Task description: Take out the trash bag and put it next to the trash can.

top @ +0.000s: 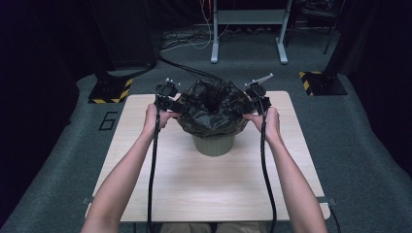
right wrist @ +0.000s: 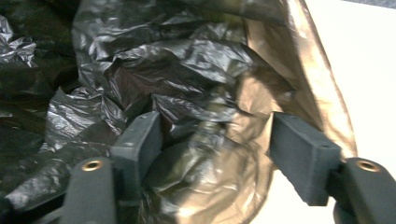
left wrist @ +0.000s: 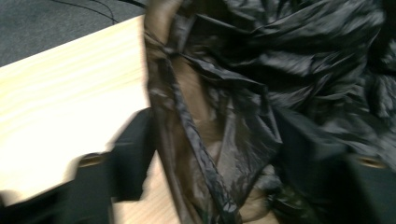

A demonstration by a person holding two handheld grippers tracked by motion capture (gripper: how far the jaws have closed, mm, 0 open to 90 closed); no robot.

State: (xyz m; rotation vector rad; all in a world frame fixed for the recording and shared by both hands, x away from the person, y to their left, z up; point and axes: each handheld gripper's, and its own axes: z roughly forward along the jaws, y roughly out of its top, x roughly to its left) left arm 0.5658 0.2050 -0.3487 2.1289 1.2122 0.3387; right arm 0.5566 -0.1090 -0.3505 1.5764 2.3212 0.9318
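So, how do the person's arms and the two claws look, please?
Both forearms are bare, with no sleeves visible. Each hand holds a black claw, left and right, with a thick black cable trailing back toward the person. Pale pegs stand on top. Their jaws are dark grey blocks with brass-coloured screw holes.

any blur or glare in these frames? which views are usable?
High view: sharp, dim room, table evenly lit. Left gripper view: motion-smeared, jaws and black bin bag soft. Right gripper view: milder blur, sheen on the bag's folds, tabletop blown out white.
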